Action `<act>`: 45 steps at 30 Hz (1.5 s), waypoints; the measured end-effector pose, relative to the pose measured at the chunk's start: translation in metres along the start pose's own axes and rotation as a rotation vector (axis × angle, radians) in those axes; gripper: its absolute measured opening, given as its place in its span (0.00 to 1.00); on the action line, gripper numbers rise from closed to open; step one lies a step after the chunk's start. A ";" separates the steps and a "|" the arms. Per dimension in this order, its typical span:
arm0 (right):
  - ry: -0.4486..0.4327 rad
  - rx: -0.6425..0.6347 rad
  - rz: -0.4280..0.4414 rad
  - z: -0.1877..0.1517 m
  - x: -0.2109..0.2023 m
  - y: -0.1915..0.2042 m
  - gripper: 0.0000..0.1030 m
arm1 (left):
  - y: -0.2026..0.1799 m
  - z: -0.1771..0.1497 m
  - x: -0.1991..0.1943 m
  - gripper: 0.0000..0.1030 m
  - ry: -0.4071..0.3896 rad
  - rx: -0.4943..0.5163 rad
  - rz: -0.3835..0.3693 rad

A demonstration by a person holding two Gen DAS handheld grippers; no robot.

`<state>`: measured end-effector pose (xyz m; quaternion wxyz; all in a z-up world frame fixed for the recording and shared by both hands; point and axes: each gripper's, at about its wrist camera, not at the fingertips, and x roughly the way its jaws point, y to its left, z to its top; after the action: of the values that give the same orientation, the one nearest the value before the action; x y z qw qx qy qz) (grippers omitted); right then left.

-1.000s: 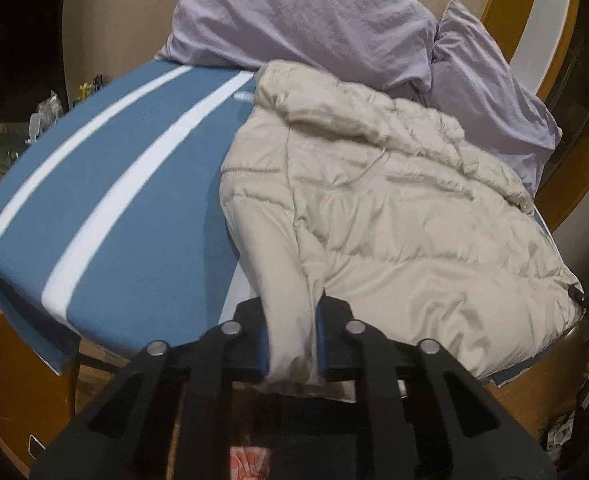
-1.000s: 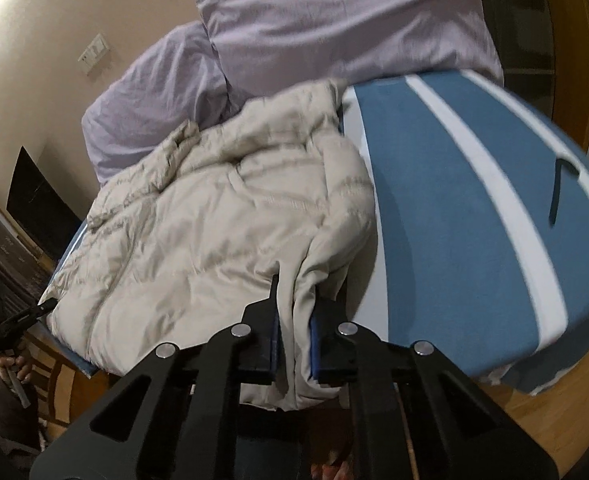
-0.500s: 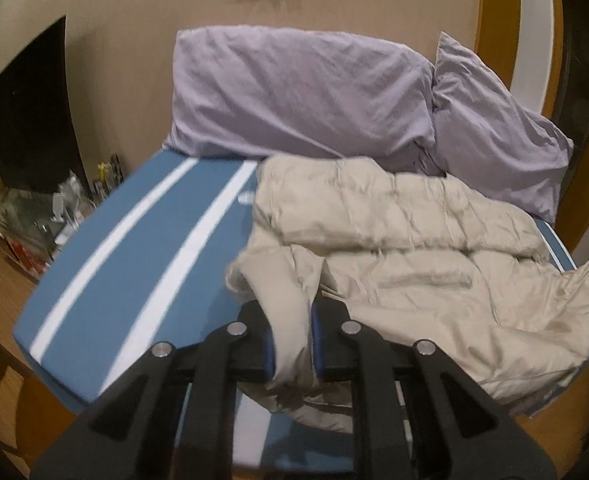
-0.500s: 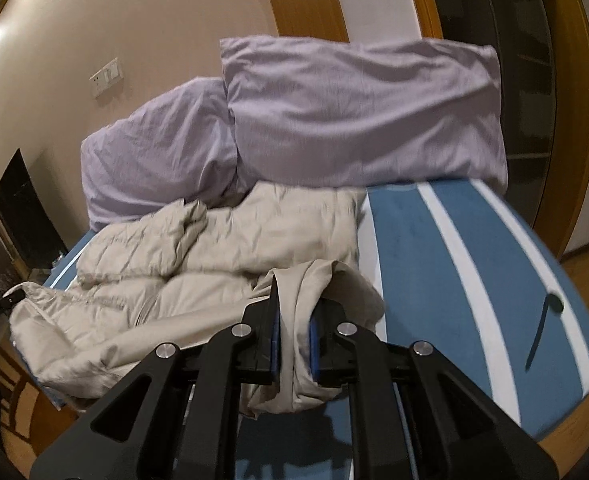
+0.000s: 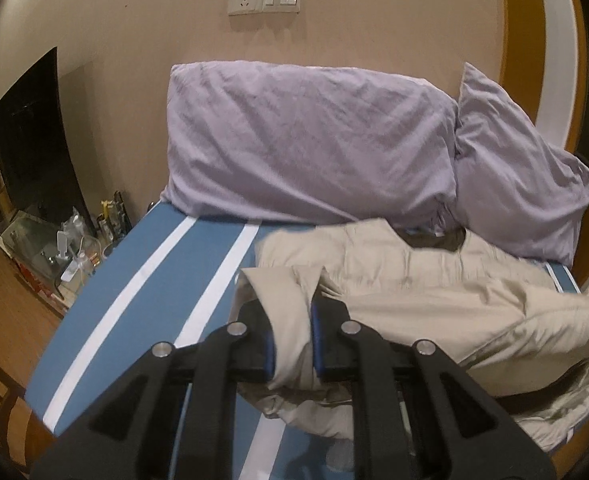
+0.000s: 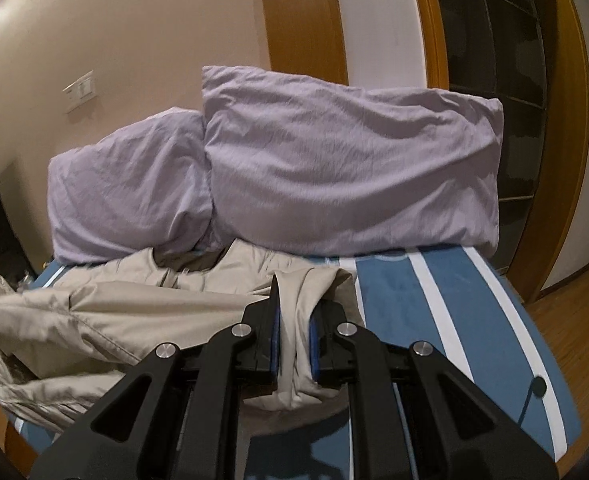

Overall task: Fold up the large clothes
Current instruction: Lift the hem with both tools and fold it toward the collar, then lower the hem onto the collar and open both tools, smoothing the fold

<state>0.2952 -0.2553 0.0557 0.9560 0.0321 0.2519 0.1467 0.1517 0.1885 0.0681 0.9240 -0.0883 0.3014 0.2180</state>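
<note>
- The beige jacket (image 5: 434, 296) is running out of the left wrist view at the right edge; its far sleeve is being cut off there.
- In the right wrist view the jacket (image 6: 134, 312) is spilling past the left edge; its hem is showing soft with blur.
- The left claw (image 5: 292, 340) is covering the fold it is pinching; the cloth below the pads is hiding behind the black frame.
- The right claw (image 6: 294, 340) is hiding the bed's (image 6: 406, 300) near edge.
- The clutter (image 5: 70, 248) beside the bed is appearing too small to identify.
- A dark thing (image 6: 534, 392) on the bed cover is remaining unidentifiable.
</note>
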 end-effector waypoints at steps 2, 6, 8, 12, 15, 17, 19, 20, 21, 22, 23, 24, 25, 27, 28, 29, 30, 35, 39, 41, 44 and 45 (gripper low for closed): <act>0.000 0.012 -0.014 0.012 0.017 0.001 0.11 | -0.003 0.017 0.015 0.14 0.000 -0.008 0.001; 0.003 0.043 -0.031 0.029 0.049 0.000 0.11 | -0.006 0.041 0.047 0.14 0.002 -0.032 0.005; 0.010 0.055 -0.046 0.035 0.070 -0.001 0.11 | -0.008 0.050 0.066 0.14 0.009 -0.041 0.016; 0.032 0.075 -0.072 0.040 0.110 -0.002 0.11 | -0.010 0.059 0.111 0.14 0.036 -0.055 0.039; 0.053 0.081 -0.095 0.040 0.140 -0.001 0.11 | -0.013 0.063 0.138 0.14 0.055 -0.063 0.048; 0.073 0.080 -0.112 0.037 0.158 -0.001 0.11 | -0.014 0.065 0.153 0.14 0.061 -0.064 0.054; 0.093 0.077 -0.133 0.034 0.175 -0.001 0.11 | -0.016 0.066 0.168 0.14 0.066 -0.065 0.059; 0.105 0.079 -0.147 0.032 0.184 -0.002 0.11 | -0.017 0.067 0.177 0.14 0.070 -0.066 0.062; 0.116 0.083 -0.157 0.030 0.191 -0.003 0.12 | -0.018 0.067 0.183 0.14 0.073 -0.067 0.064; 0.124 0.088 -0.165 0.028 0.196 -0.004 0.12 | -0.019 0.068 0.190 0.14 0.076 -0.065 0.066; 0.134 0.094 -0.175 0.026 0.203 -0.005 0.12 | -0.021 0.067 0.199 0.15 0.081 -0.062 0.073; 0.142 0.101 -0.183 0.025 0.208 -0.007 0.14 | -0.022 0.067 0.206 0.15 0.084 -0.059 0.082; 0.157 0.112 -0.191 0.023 0.214 -0.010 0.14 | -0.024 0.066 0.212 0.18 0.086 -0.057 0.089; 0.180 0.130 -0.198 0.019 0.223 -0.013 0.18 | -0.025 0.062 0.225 0.21 0.093 -0.061 0.110; 0.187 0.145 -0.187 0.018 0.225 -0.016 0.20 | -0.024 0.060 0.229 0.22 0.099 -0.069 0.114; 0.187 0.155 -0.173 0.017 0.225 -0.018 0.24 | -0.022 0.058 0.232 0.23 0.104 -0.079 0.113; 0.186 0.162 -0.160 0.017 0.223 -0.019 0.30 | -0.021 0.056 0.233 0.25 0.104 -0.083 0.106; 0.119 0.163 -0.163 0.029 0.196 -0.014 0.66 | -0.017 0.058 0.215 0.72 0.046 -0.063 0.145; 0.111 0.131 -0.099 0.038 0.180 0.006 0.66 | -0.016 0.062 0.198 0.75 0.026 -0.046 0.134; 0.141 0.108 -0.046 0.037 0.180 0.025 0.66 | -0.018 0.060 0.189 0.75 0.034 -0.047 0.102; 0.193 0.055 0.043 0.032 0.183 0.061 0.66 | -0.026 0.056 0.176 0.75 0.037 -0.034 0.064; 0.205 0.041 0.063 0.031 0.183 0.070 0.65 | -0.031 0.053 0.171 0.75 0.040 -0.024 0.044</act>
<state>0.4435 -0.1341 0.0054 0.9192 0.0442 0.3504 0.1740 0.3171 0.2361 0.0104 0.9116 -0.0971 0.3192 0.2400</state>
